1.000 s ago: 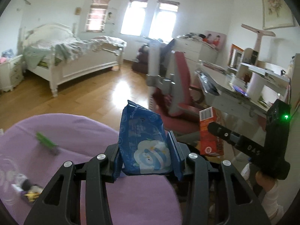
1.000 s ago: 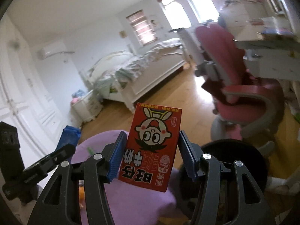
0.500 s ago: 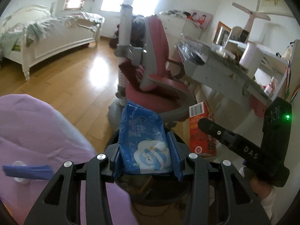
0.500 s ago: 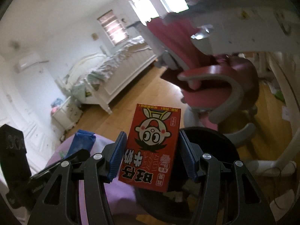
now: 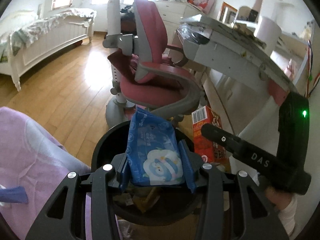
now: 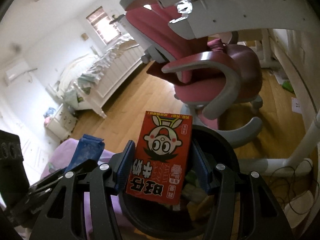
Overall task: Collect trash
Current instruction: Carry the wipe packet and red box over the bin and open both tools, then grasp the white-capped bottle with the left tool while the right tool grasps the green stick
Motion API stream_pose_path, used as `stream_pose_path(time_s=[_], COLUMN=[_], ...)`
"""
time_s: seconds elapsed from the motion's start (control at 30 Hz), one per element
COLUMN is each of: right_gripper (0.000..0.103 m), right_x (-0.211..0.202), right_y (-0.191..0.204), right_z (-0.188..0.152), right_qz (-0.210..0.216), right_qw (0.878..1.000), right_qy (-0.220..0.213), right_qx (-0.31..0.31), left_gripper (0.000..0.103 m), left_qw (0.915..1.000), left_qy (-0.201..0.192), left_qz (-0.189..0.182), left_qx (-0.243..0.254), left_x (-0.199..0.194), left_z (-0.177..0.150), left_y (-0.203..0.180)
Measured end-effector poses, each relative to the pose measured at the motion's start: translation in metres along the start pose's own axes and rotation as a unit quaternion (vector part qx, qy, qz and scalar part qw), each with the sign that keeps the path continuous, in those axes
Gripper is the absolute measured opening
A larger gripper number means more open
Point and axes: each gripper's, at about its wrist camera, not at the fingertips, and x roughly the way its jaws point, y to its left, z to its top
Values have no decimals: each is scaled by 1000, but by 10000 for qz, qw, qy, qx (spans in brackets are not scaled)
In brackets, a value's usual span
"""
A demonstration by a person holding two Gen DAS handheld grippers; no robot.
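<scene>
A blue wet-wipe packet (image 5: 154, 146) stands between the pads of my left gripper (image 5: 154, 160), directly over the black trash bin (image 5: 102, 146). The jaws are opening, with the packet still touching both pads. My right gripper (image 6: 162, 160) is shut on a red snack carton (image 6: 162, 156) printed with a cartoon face, held above the same bin (image 6: 226, 154). In the left wrist view the carton (image 5: 204, 136) hangs just right of the packet. The bin holds several pieces of rubbish.
A pink swivel chair (image 5: 160, 84) stands just behind the bin, with a grey desk (image 5: 230, 46) overhanging on the right. A purple-covered surface (image 5: 30, 150) lies to the left. A white bed (image 5: 40, 36) is far back. Cables (image 6: 290, 172) lie on the floor.
Both grippers have swung right and downward, from above the purple surface to over the black bin. Each still carries its item.
</scene>
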Motion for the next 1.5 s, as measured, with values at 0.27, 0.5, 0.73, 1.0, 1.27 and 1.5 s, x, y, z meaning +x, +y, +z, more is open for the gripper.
stream_pose_path(time_s=[0.27, 0.5, 0.73, 1.0, 1.27, 1.5], right_gripper=[79, 81, 81, 81, 81, 80], right_x=[-11, -19, -4, 17, 36, 86], right_y=[-3, 24, 88, 190, 301, 403], right_z=[3, 0, -16, -51, -83, -105], right_qz=[-3, 168, 592, 1291, 1825, 1839], right_qw=[9995, 9997, 9971, 9774, 9364, 9069], right_qy=[-79, -132, 186, 771, 1273, 1569], right_qx=[295, 121, -447, -1485, -2713, -3451], left_gripper=[94, 95, 97, 98, 98, 97], left_qw=[9975, 9952, 9871, 9579, 9171, 9042], left_qy=[-255, -369, -652, -878, -959, -985], left_qz=[519, 873, 1426, 2195, 2395, 2203], left_qx=[414, 243, -319, -1626, -3038, -3525], left_x=[-13, -46, -106, -189, -245, -256], left_z=[-1, -9, -32, -79, -144, -166], left_y=[-11, 6, 54, 155, 244, 278])
